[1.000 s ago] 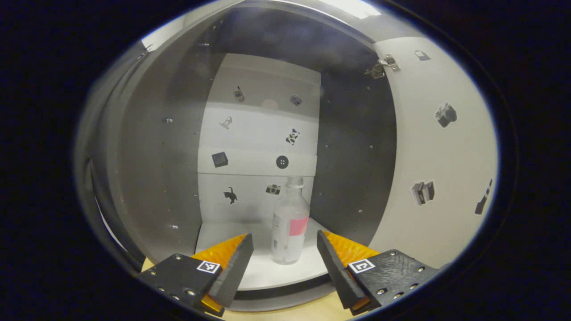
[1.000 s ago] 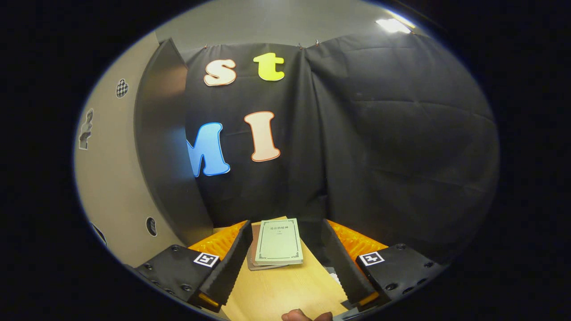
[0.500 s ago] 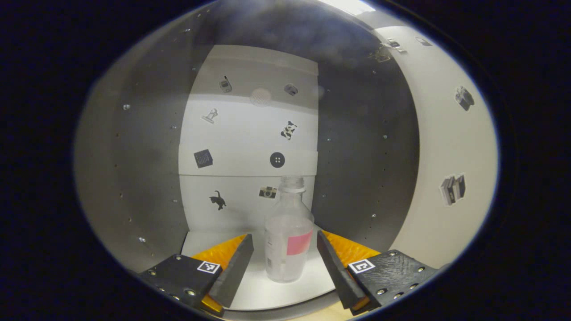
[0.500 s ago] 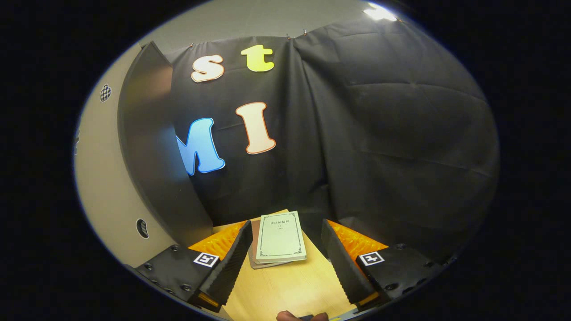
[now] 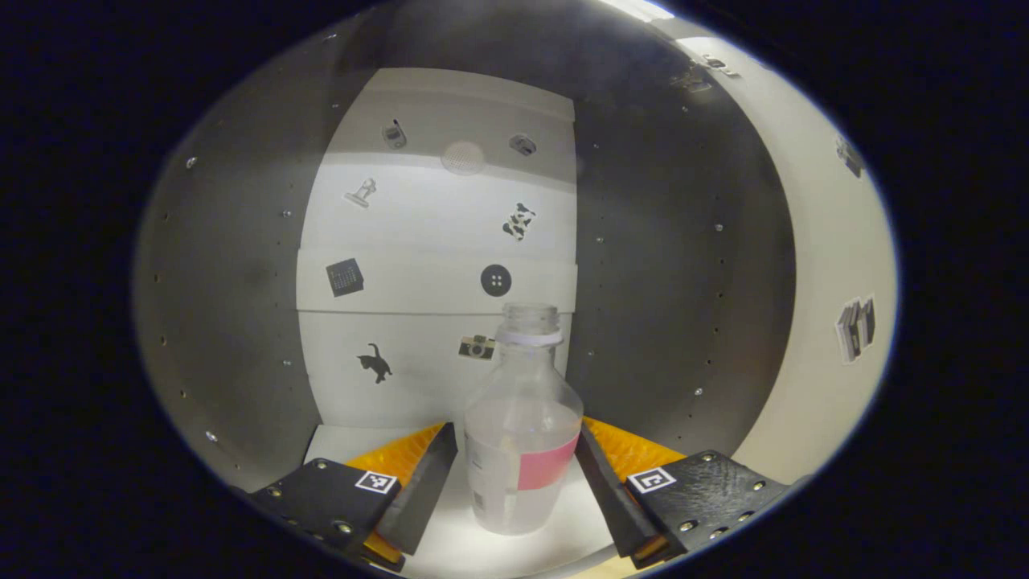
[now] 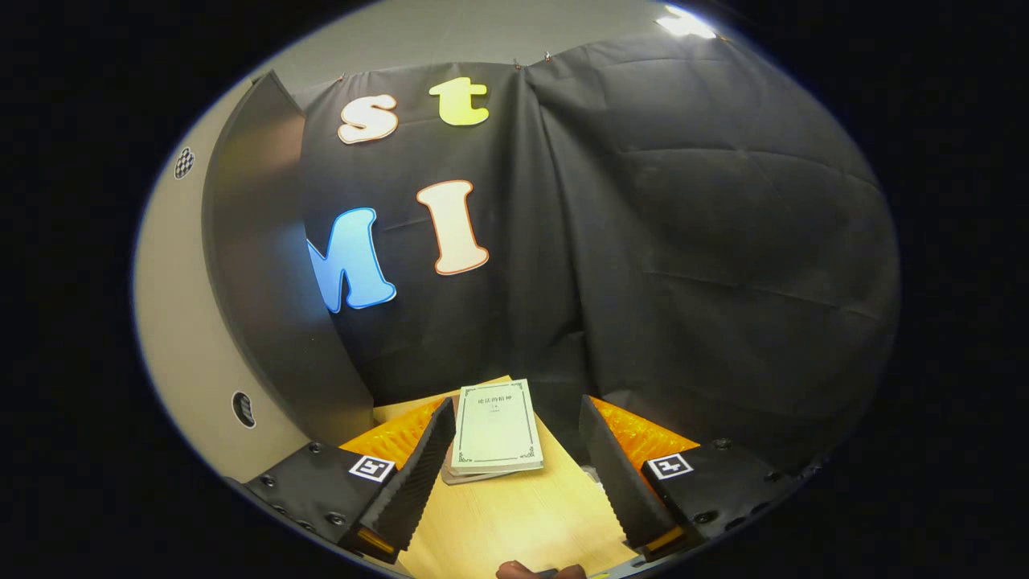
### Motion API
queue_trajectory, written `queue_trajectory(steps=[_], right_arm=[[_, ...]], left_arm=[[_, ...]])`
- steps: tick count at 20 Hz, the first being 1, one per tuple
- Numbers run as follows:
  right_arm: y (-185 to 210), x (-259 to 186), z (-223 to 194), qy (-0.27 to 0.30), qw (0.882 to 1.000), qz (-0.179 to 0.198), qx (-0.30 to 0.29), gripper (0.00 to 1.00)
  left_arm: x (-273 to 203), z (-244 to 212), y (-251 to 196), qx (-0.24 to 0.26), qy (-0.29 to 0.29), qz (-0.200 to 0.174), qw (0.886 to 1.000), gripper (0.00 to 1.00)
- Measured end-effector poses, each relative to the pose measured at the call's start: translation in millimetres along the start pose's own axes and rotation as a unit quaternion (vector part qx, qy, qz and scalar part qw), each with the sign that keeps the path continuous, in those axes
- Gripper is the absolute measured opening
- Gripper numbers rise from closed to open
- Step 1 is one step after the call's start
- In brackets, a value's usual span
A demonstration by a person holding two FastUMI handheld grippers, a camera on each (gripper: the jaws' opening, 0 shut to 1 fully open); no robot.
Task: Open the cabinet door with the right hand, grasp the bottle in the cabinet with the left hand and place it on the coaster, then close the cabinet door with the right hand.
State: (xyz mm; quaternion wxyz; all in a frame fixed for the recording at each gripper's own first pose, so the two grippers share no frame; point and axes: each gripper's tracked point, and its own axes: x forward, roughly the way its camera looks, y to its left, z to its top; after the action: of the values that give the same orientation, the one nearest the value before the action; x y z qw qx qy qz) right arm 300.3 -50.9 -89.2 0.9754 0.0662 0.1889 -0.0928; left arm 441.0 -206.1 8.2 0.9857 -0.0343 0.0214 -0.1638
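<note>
While the cabinet door [image 5: 812, 265] stands open, the bottle [image 5: 521, 438] sits upright on the cabinet floor [image 5: 450, 547]
Left gripper [image 5: 514, 470] has its fingers apart, one on each side of the bottle, the right one very close, contact unclear. Stickers dot the back wall behind the bottle. Right gripper [image 6: 514, 466], fingers apart and empty, hovers over the tabletop [image 6: 514, 523] before a stack of books [image 6: 492, 430], beside the door

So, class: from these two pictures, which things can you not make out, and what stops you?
- Coaster: whereabouts unknown.
- Bottle base sides, left gripper view: the left hand-held gripper fingers stand in front, so contact is unclear.
- Lower book, right gripper view: covered by the top book.
- Door stickers, left gripper view: squeezed at the edge.
</note>
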Motion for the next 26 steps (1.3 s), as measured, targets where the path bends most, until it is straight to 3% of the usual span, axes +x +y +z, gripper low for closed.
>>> queue_trajectory(steps=[6,7,17,26], right_arm=[[5.9,5.4,-0.8,0.001,1.0,0.004,0.001,0.98],[8.5,6.6,-1.4,0.0,1.0,0.005,0.001,0.98],[12.1,-1.2,-5.6,-0.003,1.0,0.012,0.003,0.98],[21.5,-31.5,-11.4,-0.014,1.0,0.019,0.011,0.98]], left_arm=[[-0.5,5.4,-0.5,0.015,-0.008,0.001,1.0,0.88],[-0.3,4.4,-1.2,0.015,-0.005,-0.003,1.0,0.73],[-26.7,12.2,-5.3,0.019,-0.009,-0.002,1.0,0.67],[-109.8,23.2,-2.1,0.022,-0.026,-0.024,0.999,0.7]])
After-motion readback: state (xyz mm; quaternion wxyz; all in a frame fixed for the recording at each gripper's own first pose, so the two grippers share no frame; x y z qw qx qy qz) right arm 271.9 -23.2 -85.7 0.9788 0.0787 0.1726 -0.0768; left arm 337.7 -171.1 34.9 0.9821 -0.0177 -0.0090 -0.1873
